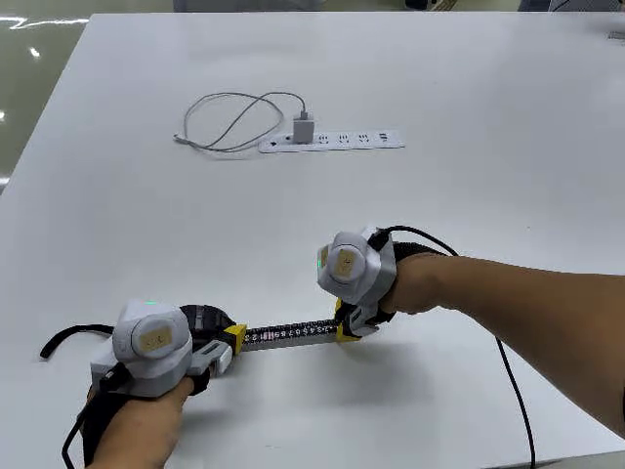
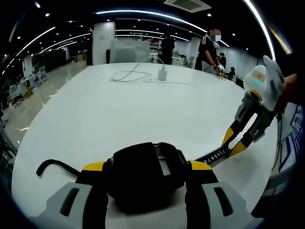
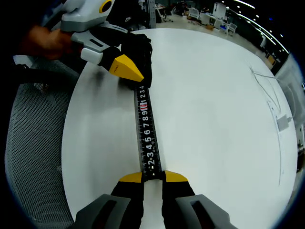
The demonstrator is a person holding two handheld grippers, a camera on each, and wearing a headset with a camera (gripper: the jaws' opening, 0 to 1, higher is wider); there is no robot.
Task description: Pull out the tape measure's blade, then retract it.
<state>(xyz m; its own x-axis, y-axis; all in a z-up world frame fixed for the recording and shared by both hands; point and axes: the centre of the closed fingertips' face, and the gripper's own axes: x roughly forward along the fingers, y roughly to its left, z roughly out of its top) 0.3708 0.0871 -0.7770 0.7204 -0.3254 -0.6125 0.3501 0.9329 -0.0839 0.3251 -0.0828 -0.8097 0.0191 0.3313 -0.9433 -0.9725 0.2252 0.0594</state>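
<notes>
A black tape measure case (image 2: pixel 145 174) sits between the yellow-tipped fingers of my left gripper (image 2: pixel 147 167), which is shut on it near the table's front edge (image 1: pixel 210 327). A short length of black blade (image 1: pixel 290 334) with white numbers runs from the case to my right gripper (image 1: pixel 349 325). In the right gripper view the blade (image 3: pixel 147 136) stretches across the white table to the case (image 3: pixel 138 50), and my right gripper (image 3: pixel 153 176) is shut on the blade's end. The right gripper (image 2: pixel 234 144) also appears at the right of the left gripper view.
A white power strip (image 1: pixel 332 141) with a plugged charger (image 1: pixel 304 129) and a looped white cable (image 1: pixel 229 119) lies further back on the white table (image 1: pixel 439 195). A black wrist strap (image 1: pixel 68 337) trails left of the case. People stand far beyond the table (image 2: pixel 207 45).
</notes>
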